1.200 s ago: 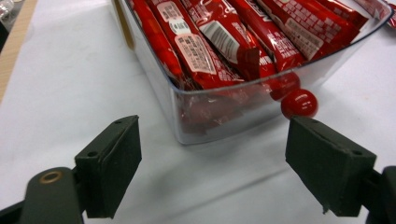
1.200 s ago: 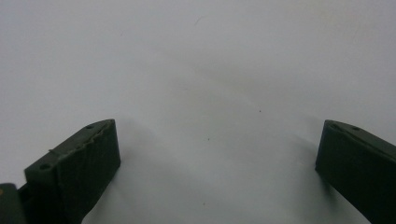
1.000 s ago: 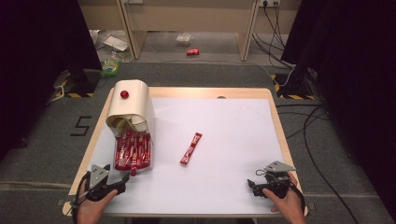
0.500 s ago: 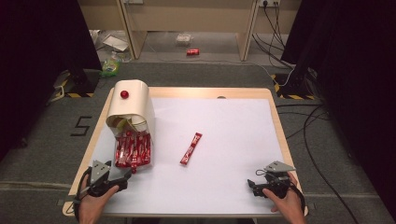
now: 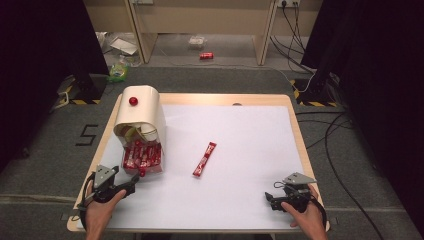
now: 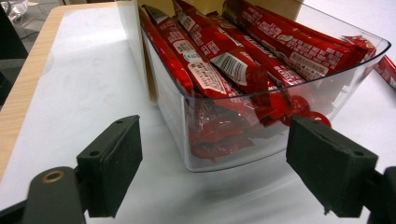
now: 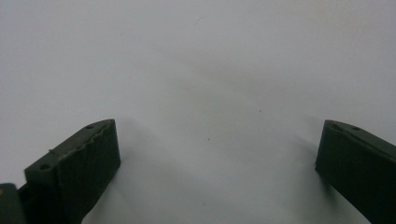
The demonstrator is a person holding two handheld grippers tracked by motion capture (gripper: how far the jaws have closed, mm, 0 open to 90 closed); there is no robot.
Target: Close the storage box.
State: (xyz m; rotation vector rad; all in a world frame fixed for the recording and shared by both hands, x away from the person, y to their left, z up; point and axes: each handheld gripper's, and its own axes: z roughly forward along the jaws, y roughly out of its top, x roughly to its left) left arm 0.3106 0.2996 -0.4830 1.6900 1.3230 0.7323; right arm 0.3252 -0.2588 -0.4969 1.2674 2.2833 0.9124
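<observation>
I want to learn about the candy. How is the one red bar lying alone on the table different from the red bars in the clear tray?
The lone bar lies flat on the white table cover, out in the open; the tray bars are piled together inside the clear tray. The lone bar sits mid-table, away from both grippers; the tray bars lie just ahead of the open left gripper. Both have shiny red wrappers.

Grey carpet floor (image 5: 210, 80), dark curtains (image 5: 45, 60), cables (image 5: 335, 135).
</observation>
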